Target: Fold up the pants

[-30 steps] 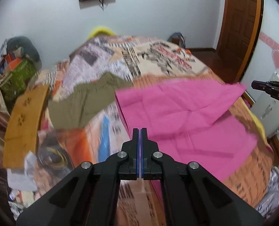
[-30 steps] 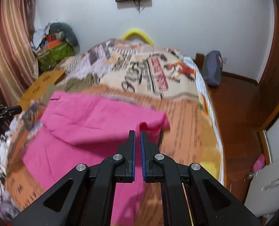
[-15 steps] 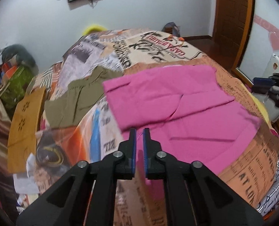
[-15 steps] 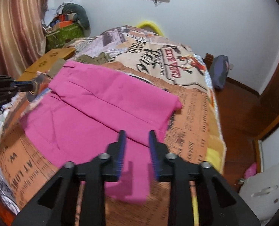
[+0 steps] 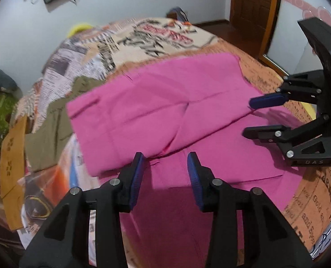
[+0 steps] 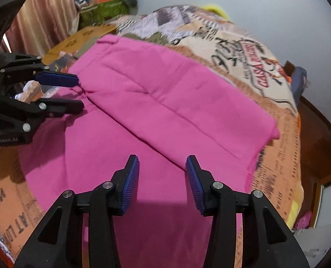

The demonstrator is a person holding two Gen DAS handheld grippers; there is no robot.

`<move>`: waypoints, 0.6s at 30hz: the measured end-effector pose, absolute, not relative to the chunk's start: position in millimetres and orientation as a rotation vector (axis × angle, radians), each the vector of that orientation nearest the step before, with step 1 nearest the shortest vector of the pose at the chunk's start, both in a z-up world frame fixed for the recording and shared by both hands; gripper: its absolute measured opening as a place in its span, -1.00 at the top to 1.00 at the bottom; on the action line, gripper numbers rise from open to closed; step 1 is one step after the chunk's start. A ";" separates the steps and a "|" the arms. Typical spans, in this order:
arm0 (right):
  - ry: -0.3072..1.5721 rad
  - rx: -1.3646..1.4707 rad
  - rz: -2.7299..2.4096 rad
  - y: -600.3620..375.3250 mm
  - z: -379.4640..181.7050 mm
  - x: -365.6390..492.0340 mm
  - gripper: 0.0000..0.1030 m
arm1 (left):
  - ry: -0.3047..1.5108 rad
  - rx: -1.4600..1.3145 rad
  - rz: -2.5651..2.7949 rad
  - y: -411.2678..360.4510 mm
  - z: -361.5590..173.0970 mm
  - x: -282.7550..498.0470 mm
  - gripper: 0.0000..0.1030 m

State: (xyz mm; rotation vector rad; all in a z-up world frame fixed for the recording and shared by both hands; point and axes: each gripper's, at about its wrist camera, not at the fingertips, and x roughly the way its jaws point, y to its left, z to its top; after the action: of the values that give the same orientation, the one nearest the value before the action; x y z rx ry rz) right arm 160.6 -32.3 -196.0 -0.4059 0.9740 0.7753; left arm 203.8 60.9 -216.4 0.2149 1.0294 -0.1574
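Pink pants [image 5: 165, 111] lie on the bed, with one part folded over the rest; they also show in the right wrist view [image 6: 165, 102]. My left gripper [image 5: 165, 167] is open and empty, just above the folded layer's near edge. My right gripper [image 6: 162, 170] is open and empty over the lower layer, near the fold's edge. Each gripper shows in the other's view: the right one [image 5: 255, 116] at the pants' right side, the left one [image 6: 76, 93] at their left side, both open.
The bed has a newspaper-print cover [image 5: 147, 38]. Olive green clothing [image 5: 47, 129] lies left of the pants. An orange-brown board [image 5: 11, 156] and clutter [image 6: 102, 6] stand by the bed's left side. A wooden door [image 5: 252, 2] is at the right.
Both grippers were shut on the pink fabric and have opened, letting it go. The upper layer now lies folded flat over the lower one. Both grippers moved in closer.
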 end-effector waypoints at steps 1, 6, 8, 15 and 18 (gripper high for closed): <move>0.968 -0.406 0.784 -30.9 -196.6 161.7 0.21 | 1.030 0.210 -0.157 60.8 -218.5 205.9 0.23; 0.982 -0.373 0.817 -26.3 -198.9 174.1 0.21 | 1.030 0.147 -0.165 67.1 -218.1 218.3 0.23; 0.978 -0.363 0.821 -24.1 -200.8 179.0 0.21 | 1.028 0.134 -0.170 69.1 -216.4 221.5 0.23; 0.960 -0.315 0.805 -21.2 -198.3 193.7 0.77 | 1.026 0.160 -0.191 63.4 -218.7 222.1 0.11; 0.939 -0.274 0.801 -23.6 -191.8 197.5 0.80 | 1.015 0.216 -0.171 57.3 -223.0 222.3 -0.01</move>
State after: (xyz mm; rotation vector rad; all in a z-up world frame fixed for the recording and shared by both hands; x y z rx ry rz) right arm 197.5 -23.6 -191.8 -0.2739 0.9386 0.8013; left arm 222.3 57.3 -223.0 0.2161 1.0155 -0.1714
